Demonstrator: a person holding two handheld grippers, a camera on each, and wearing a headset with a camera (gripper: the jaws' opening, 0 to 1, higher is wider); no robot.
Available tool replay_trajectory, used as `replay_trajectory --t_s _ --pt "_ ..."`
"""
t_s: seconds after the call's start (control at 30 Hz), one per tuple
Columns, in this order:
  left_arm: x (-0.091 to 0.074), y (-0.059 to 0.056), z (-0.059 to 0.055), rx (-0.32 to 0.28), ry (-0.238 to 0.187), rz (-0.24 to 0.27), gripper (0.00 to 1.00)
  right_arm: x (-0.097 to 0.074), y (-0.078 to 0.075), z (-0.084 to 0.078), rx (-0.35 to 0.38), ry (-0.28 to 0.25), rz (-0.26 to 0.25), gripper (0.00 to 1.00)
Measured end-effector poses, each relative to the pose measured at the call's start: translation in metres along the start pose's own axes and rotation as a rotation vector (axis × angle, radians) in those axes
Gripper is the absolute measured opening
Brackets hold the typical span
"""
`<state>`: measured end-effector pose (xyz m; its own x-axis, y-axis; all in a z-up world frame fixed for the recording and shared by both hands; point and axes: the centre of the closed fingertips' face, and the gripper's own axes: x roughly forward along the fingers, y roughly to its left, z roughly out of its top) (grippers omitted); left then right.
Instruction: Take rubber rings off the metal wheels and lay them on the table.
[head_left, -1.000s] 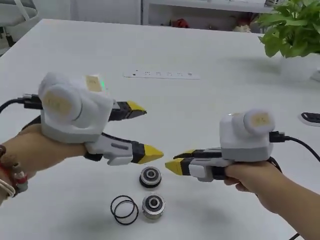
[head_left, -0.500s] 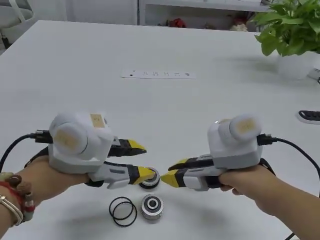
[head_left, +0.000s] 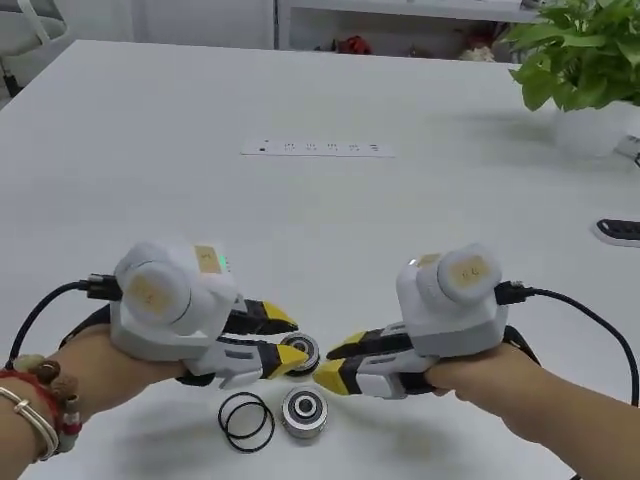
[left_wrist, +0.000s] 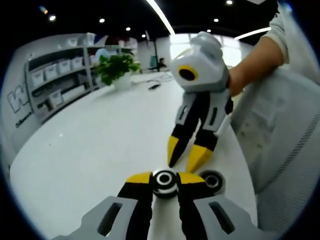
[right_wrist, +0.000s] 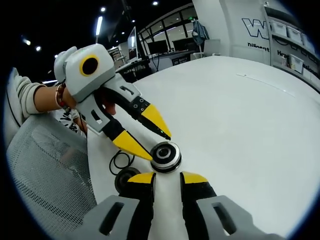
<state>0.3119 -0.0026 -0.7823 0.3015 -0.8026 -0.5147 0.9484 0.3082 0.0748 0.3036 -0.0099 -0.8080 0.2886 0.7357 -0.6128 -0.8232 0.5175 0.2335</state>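
I've lowered both: left tongs (left_wrist: 165, 178) now bracket the wheel (left_wrist: 164, 183), grip unconfirmed; right tongs (right_wrist: 168, 178) narrowly parted, empty, ring-stripping next.

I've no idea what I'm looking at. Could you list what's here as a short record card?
Left gripper: jaws closed on the far wheel
Right gripper: open, tips just short of that wheel
Near wheel: lying free on the table
Rubber rings: two, overlapping, flat beside the near wheel
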Motion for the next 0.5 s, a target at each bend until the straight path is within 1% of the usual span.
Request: replay_trajectory --t_s 0.07,0.13,0.2,0.23,0.27,0.37,0.5 --pt "0.0015 -0.0028 -0.0029 0.006 0.012 -0.010 0.19 0.0007 0.0008 0.0007 -0.006 -0.001 0.001 0.17" --pt "0.0030 -0.0040 -0.0062 -0.001 0.021 -0.019 0.20 0.0012 0.0010 0.0013 -0.013 -0.003 -0.001 0.16" --pt "0.0036 -0.0029 -0.0091 -0.008 0.027 -0.016 0.21 0.0018 0.0014 0.0017 -0.013 -0.005 0.000 0.16" --pt "0.0034 -0.0021 -0.0081 -0.028 0.015 -0.014 0.21 0.0022 0.0018 0.0017 -0.014 -0.005 0.001 0.16" --pt "0.0031 -0.0015 -0.0091 -0.050 0.015 -0.014 0.21 0.0026 0.0023 0.0019 -0.019 -0.006 0.001 0.16" --pt "0.0028 -0.0014 -0.0086 -0.062 0.005 -0.012 0.22 0.0038 0.0033 0.0023 -0.024 -0.008 0.004 0.15" --pt "0.0032 -0.0018 -0.0084 -0.069 0.003 -0.013 0.21 0.0046 0.0047 0.0032 -0.029 -0.010 0.007 0.15"
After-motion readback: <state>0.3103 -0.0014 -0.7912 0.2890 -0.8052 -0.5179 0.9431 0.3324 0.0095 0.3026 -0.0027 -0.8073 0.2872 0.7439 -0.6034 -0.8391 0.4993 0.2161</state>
